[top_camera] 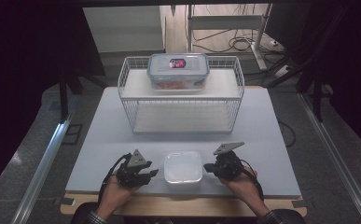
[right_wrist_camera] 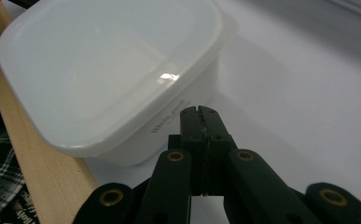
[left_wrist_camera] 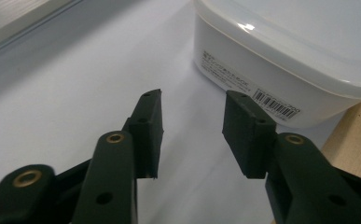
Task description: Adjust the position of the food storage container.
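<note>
From above, the white lidded container (top_camera: 183,168) sits at the near edge of the pale board (top_camera: 99,135), between my left gripper (top_camera: 151,174) and my right gripper (top_camera: 207,167), each just beside it; behind stands a wire rack (top_camera: 180,95) bearing a clear lidded box (top_camera: 178,70). Along my left gripper (left_wrist_camera: 193,122), the jaws stand partly apart with nothing between them, the container (left_wrist_camera: 281,60) just ahead. Along my right gripper (right_wrist_camera: 200,112), the jaws are pressed together, empty, tips near the container's (right_wrist_camera: 108,74) side wall.
</note>
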`<state>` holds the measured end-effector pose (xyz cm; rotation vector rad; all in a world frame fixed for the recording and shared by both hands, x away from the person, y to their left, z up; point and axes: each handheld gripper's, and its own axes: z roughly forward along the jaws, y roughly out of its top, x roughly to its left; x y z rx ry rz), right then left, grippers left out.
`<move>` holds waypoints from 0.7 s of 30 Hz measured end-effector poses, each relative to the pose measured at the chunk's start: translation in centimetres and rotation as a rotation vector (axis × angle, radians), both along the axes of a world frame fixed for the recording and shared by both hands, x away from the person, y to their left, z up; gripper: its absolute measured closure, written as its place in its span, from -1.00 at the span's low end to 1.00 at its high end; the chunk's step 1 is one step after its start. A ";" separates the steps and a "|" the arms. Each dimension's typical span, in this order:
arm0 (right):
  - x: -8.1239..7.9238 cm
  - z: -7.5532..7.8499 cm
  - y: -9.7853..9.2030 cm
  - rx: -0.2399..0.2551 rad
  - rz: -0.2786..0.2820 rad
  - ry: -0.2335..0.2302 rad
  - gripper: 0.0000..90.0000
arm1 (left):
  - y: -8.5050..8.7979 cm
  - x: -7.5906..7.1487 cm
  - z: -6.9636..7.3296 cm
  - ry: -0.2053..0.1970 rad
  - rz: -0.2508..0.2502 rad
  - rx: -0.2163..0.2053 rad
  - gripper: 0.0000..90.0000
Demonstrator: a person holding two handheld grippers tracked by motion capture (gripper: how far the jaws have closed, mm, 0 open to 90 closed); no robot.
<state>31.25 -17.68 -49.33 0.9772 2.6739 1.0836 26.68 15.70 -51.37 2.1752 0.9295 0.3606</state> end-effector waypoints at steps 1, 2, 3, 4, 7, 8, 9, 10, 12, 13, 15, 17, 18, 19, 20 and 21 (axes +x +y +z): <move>0.0 0.1 -0.3 0.006 -0.003 -0.009 0.96 | 0.1 0.0 0.1 -0.004 0.007 -0.001 0.18; 0.0 0.3 -0.6 0.012 -0.009 -0.016 0.90 | 0.3 -0.1 0.2 -0.007 0.014 -0.003 0.11; -0.1 0.4 -0.9 0.012 -0.018 -0.024 0.85 | 0.4 -0.1 0.2 -0.010 0.020 -0.008 0.04; -0.1 0.5 -1.2 0.008 -0.021 -0.038 0.78 | 0.5 -0.1 0.3 -0.013 0.024 -0.011 -0.04; -0.4 0.8 -2.0 0.026 -0.037 -0.052 0.56 | 0.8 -0.2 0.4 -0.013 0.033 -0.027 -0.26; -0.4 0.8 -2.2 0.030 -0.039 -0.057 0.46 | 0.9 -0.2 0.4 -0.016 0.035 -0.027 -0.35; -0.5 0.8 -2.4 0.036 -0.037 -0.068 0.38 | 0.9 -0.2 0.4 -0.016 0.034 -0.028 -0.45; -0.5 0.8 -2.5 0.040 -0.039 -0.072 0.29 | 0.9 -0.2 0.4 -0.017 0.036 -0.028 -0.54; -0.6 0.9 -2.8 0.049 -0.050 -0.083 0.09 | 0.9 -0.2 0.3 -0.014 0.041 -0.028 -0.63; -0.6 1.0 -2.9 0.056 -0.050 -0.087 0.02 | 0.9 -0.3 0.3 -0.010 0.038 -0.030 -0.68; -0.7 1.1 -3.1 0.071 -0.053 -0.097 -0.21 | 0.9 -0.3 0.3 -0.008 0.030 -0.030 -0.75; -0.7 1.1 -3.2 0.080 -0.053 -0.103 -0.31 | 0.9 -0.5 0.2 -0.012 0.027 -0.018 -0.78; -0.8 1.0 -3.2 0.079 -0.053 -0.109 -0.39 | 1.0 -0.6 0.1 -0.015 0.030 -0.008 -0.79; -0.8 0.9 -3.2 0.074 -0.050 -0.113 -0.43 | 1.0 -0.6 0.0 -0.016 0.030 -0.002 -0.81; -0.8 0.9 -3.2 0.072 -0.050 -0.113 -0.47 | 1.1 -0.7 0.0 -0.015 0.032 0.001 -0.82; -0.8 0.8 -3.2 0.075 -0.047 -0.113 -0.52 | 1.2 -0.7 -0.1 -0.017 0.032 -0.001 -0.84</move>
